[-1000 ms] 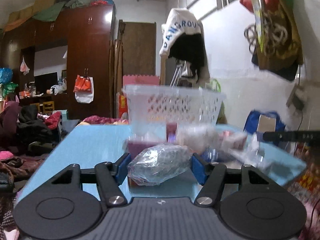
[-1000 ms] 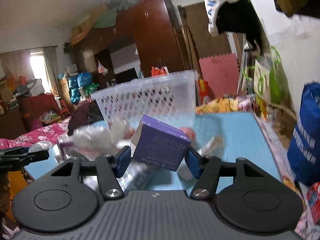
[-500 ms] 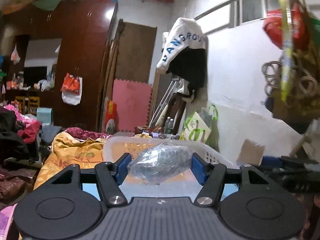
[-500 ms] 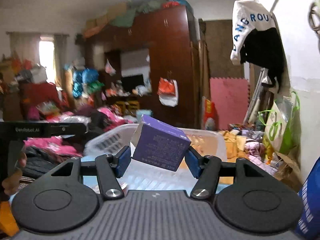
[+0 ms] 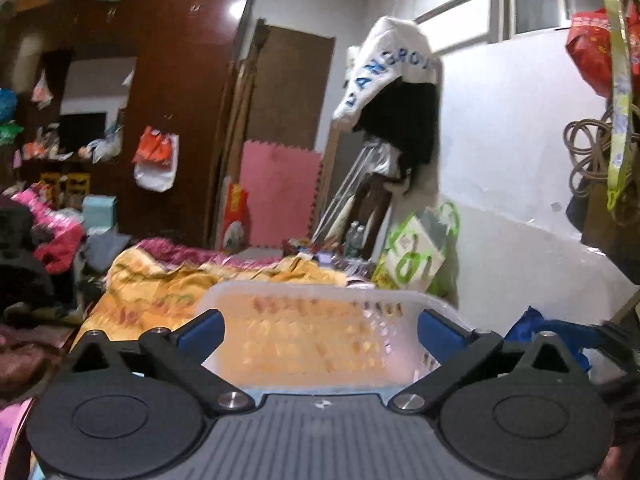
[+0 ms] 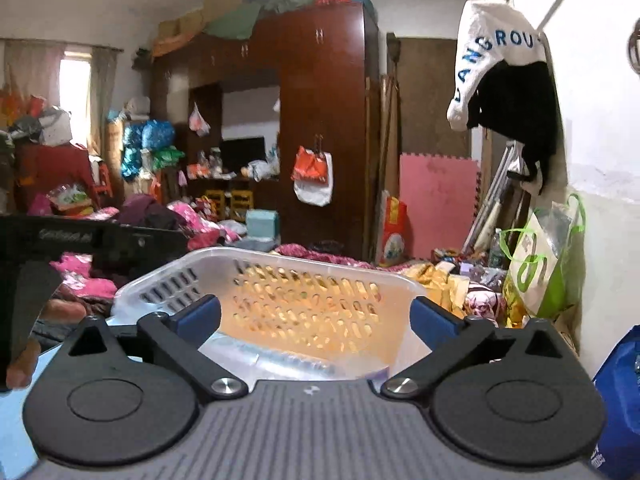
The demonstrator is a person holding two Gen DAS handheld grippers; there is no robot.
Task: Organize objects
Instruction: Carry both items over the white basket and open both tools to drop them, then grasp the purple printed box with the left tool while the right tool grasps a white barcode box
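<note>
A white slotted plastic basket (image 5: 320, 292) stands right in front of and below both grippers. My left gripper (image 5: 320, 326) hovers over its near rim; its jaws are opening and stand wide, with nothing between the blue pads (image 5: 200, 330). My right gripper (image 6: 316, 314) is likewise opening over the basket (image 6: 280, 256), with nothing between its pads. A clear plastic packet (image 6: 276, 356) lies inside the basket below the right gripper. A pale purple edge (image 6: 379, 374), perhaps the purple box, peeks out beside it. The left gripper's body (image 6: 80, 236) shows at the left of the right wrist view.
A blue table top (image 6: 16, 432) carries the basket. Beyond lie an orange blanket (image 5: 152, 296), piles of clothes (image 6: 152, 212) and a dark wooden wardrobe (image 6: 320, 120). A white wall with hanging bags and a green-handled bag (image 6: 536, 268) stands at the right, and a blue bag (image 6: 624, 400) nearer.
Both grippers rose from the table to above the basket, then opened. The clear packet has left the left jaws and the purple box the right jaws.
</note>
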